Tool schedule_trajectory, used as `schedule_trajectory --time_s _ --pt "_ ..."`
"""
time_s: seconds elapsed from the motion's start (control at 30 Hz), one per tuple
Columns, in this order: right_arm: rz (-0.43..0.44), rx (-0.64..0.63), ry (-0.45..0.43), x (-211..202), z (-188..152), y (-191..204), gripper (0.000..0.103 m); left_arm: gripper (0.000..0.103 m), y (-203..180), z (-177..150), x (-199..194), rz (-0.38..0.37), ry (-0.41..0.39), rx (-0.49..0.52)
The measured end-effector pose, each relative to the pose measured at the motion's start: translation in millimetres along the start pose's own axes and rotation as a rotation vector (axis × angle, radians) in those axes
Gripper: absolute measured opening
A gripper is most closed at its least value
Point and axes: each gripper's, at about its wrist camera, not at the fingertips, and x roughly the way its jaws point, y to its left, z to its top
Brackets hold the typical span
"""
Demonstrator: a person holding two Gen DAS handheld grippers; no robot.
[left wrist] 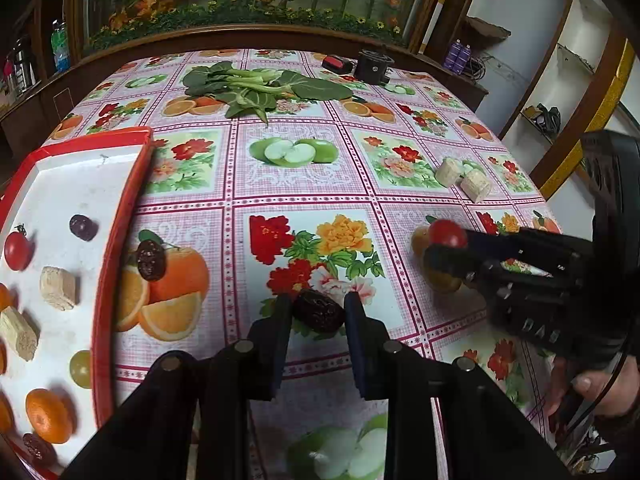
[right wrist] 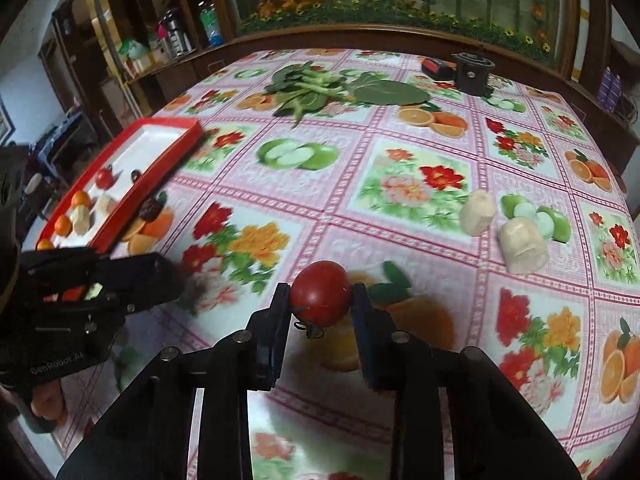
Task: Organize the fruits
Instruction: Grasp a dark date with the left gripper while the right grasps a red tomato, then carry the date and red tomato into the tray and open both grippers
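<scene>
My left gripper [left wrist: 318, 305] is shut on a dark wrinkled date [left wrist: 319, 315], just above the flowered tablecloth. My right gripper [right wrist: 322, 297] is shut on a red cherry tomato [right wrist: 322, 298], stem down, a little above the cloth. In the left wrist view the right gripper [left wrist: 444, 246] comes in from the right with the tomato [left wrist: 448, 233]. A red-rimmed white tray [left wrist: 120, 216] lies to the left and holds a tomato [left wrist: 17, 250], a date [left wrist: 83, 227], oranges, a green grape and pale chunks. Another date [left wrist: 151, 260] lies on the cloth beside the tray's rim.
Two pale cut chunks [right wrist: 476, 208] [right wrist: 522, 248] lie on the cloth at the right. Leafy greens [left wrist: 256, 88] sprawl at the far side, near a black cylinder [left wrist: 374, 66] and a red and black object [left wrist: 337, 63]. A person's hand [left wrist: 592, 392] grips the right tool.
</scene>
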Motion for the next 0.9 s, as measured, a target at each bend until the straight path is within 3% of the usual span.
schedule_trajectory --time_s 0.2,0.4,0.7,0.9 --pt "0.015 -0.011 -0.015 3.5 16.5 31.7 0.029 0.029 22.1 5.8 -18.9 -0.003 -0.035 -0.026" --pt "0.058 -0.039 -0.031 16.7 50.3 76.4 0.029 0.029 69.3 17.5 -42.9 0.024 -0.068 -0.078" --pt "0.109 -0.077 -0.046 50.1 107.2 137.7 0.029 0.029 156.7 46.5 -61.5 0.165 -0.082 -0.115" --pt "0.132 -0.091 -0.039 79.0 136.4 167.1 0.029 0.029 198.2 66.2 -46.3 0.238 -0.064 -0.145"
